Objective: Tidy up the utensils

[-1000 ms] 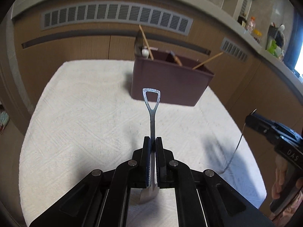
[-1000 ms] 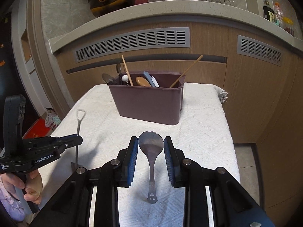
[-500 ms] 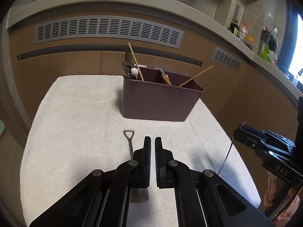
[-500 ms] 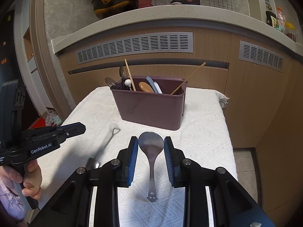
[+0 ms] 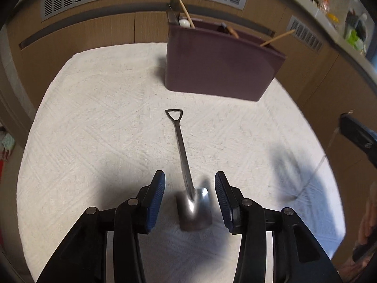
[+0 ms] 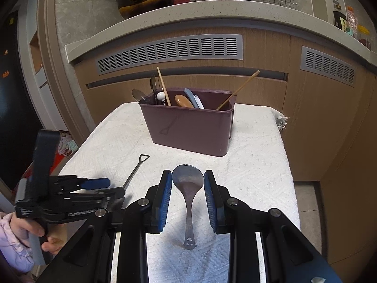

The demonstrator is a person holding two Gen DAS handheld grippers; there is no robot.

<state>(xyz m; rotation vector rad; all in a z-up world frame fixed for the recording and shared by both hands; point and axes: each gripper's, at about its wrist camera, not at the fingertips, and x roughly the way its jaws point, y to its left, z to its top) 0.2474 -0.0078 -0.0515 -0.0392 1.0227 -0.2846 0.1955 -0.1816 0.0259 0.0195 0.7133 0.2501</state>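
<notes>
A shovel-shaped metal spoon (image 5: pixel 182 155) lies on the white cloth (image 5: pixel 94 141), its blade between the fingers of my left gripper (image 5: pixel 189 194), which is open and not touching it. It also shows in the right wrist view (image 6: pixel 135 171). A metal rice spoon (image 6: pixel 188 186) lies on the cloth between the fingers of my right gripper (image 6: pixel 187 194), which is open around its bowl. A maroon utensil holder (image 6: pixel 188 127) stands at the back with several utensils in it; it also shows in the left wrist view (image 5: pixel 219 66).
The cloth-covered table (image 6: pixel 259 165) stands against wooden cabinets (image 6: pixel 306 118) with grey vents. The cloth's right edge drops off near the floor (image 6: pixel 306 195). The left gripper (image 6: pixel 70 195) and a hand show at the left of the right wrist view.
My left gripper let go of the shovel spoon, which now lies flat on the cloth, and its jaws opened wide. The right gripper stays open over the rice spoon.
</notes>
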